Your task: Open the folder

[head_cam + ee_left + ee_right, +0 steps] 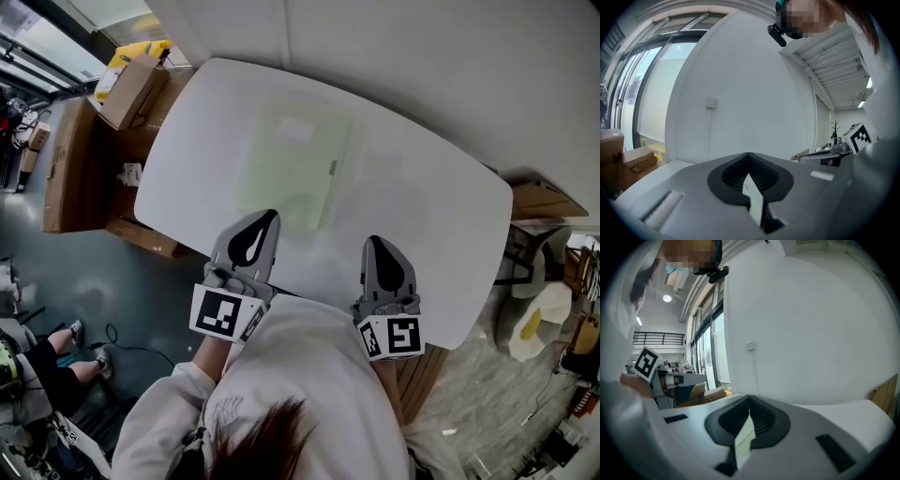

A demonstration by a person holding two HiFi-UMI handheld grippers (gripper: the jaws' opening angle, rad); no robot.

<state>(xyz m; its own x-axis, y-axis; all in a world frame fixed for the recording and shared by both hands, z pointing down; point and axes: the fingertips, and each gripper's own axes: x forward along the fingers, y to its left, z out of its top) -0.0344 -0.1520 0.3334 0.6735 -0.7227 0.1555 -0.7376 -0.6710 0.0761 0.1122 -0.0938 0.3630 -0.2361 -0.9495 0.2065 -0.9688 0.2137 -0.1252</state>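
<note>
A pale green, see-through folder [291,164] lies flat and closed in the middle of the white table [441,216]; it has a white label near its far edge. My left gripper [270,217] is shut, and its tip hangs over the folder's near edge; whether it touches I cannot tell. My right gripper [375,242] is shut too, over bare table to the right of the folder. In the left gripper view the jaws of the left gripper [748,154] meet with nothing between them. The right gripper view shows the same of the right gripper [749,397]. The folder itself is hidden in both gripper views.
Cardboard boxes [131,89] and a wooden cabinet [70,164] stand left of the table. A chair [544,291] and wooden boards stand at the right. A plain white wall [740,93] runs behind the table's far edge. A seated person's legs [56,366] show at lower left.
</note>
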